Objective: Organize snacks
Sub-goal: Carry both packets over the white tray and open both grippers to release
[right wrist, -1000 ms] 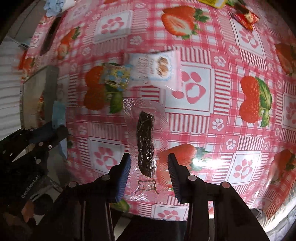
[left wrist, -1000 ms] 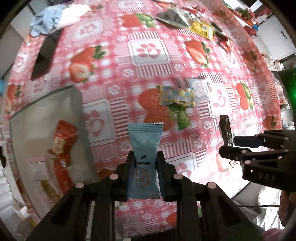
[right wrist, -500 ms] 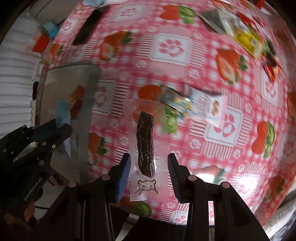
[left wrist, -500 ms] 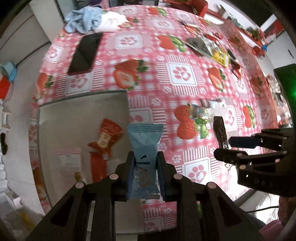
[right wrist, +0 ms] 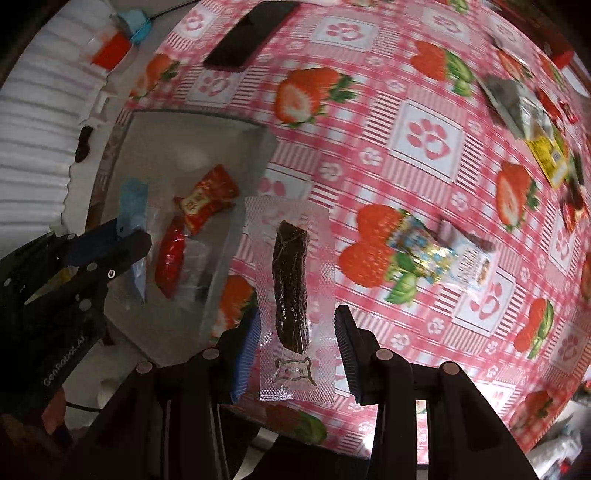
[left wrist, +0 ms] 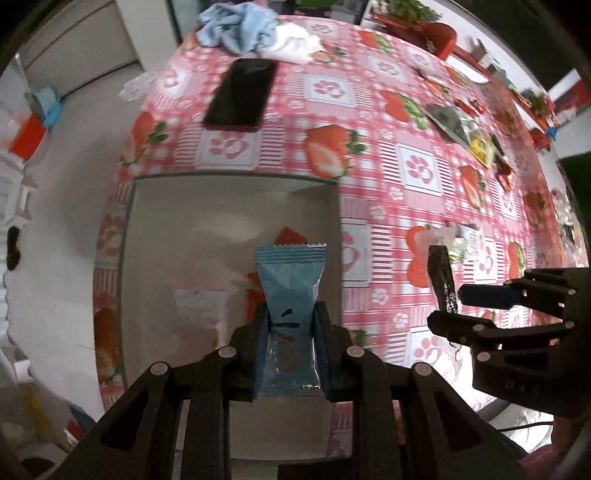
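Note:
My left gripper [left wrist: 291,321] is shut on a light blue snack packet [left wrist: 290,280], which hangs above the open grey box [left wrist: 236,177]. The box holds a red packet [right wrist: 207,195], a long red one [right wrist: 170,258] and a white one [left wrist: 199,306]. My right gripper [right wrist: 295,321] is shut on a clear packet with a dark brown stick [right wrist: 291,280] inside. It hangs over the tablecloth just right of the box wall [right wrist: 236,229]. Each wrist view shows the other gripper: the right gripper [left wrist: 454,306] beside the box, the left gripper [right wrist: 125,236] over it.
A black phone [left wrist: 240,96] lies beyond the box, with a blue cloth [left wrist: 236,29] behind it. Loose snacks sit on the strawberry tablecloth: a shiny blue-yellow packet [right wrist: 417,247], a white one [right wrist: 472,262], a yellow one [right wrist: 546,155] and a grey one [right wrist: 506,96]. The table's edge runs left of the box.
Both grippers have carried their packets leftward across the table toward the box. The left gripper has come over the box, and both wrists have rolled.

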A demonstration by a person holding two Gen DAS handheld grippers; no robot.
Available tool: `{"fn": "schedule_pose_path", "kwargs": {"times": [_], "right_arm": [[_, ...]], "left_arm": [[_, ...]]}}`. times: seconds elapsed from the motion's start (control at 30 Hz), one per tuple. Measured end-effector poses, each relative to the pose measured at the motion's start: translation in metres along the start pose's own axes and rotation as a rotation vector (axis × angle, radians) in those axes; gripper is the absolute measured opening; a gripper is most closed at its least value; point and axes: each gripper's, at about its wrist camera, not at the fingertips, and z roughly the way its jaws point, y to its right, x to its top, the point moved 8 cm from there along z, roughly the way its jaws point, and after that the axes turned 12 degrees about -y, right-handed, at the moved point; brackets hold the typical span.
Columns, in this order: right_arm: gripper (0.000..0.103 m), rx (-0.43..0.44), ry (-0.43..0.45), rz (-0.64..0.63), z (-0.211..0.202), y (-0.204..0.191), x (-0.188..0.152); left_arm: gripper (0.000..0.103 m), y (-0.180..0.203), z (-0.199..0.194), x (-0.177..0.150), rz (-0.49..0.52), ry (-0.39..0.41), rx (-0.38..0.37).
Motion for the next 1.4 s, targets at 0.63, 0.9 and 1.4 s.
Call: {"fn": "schedule_pose_path", "kwargs": {"times": [0.63,0.9,1.4], "right_arm": [[0.043,0.030,-0.060,-0.136,0.037,-0.101,0.049],[0.044,0.033,-0.094,-0.147,0.056,-0.128,0.065],[0.078,0.052,-0.056,-0.085,0.045,-0.108,0.060]], "left_arm": [[0.026,-0.071,0.026,-0.033,-0.118,-0.089,0.050],[0.029,-0.073,0.031,-0.040,-0.107,-0.110,0.069],[0.078,-0.061,0.019,-0.033,-0.078,-0.073,0.130]]}}
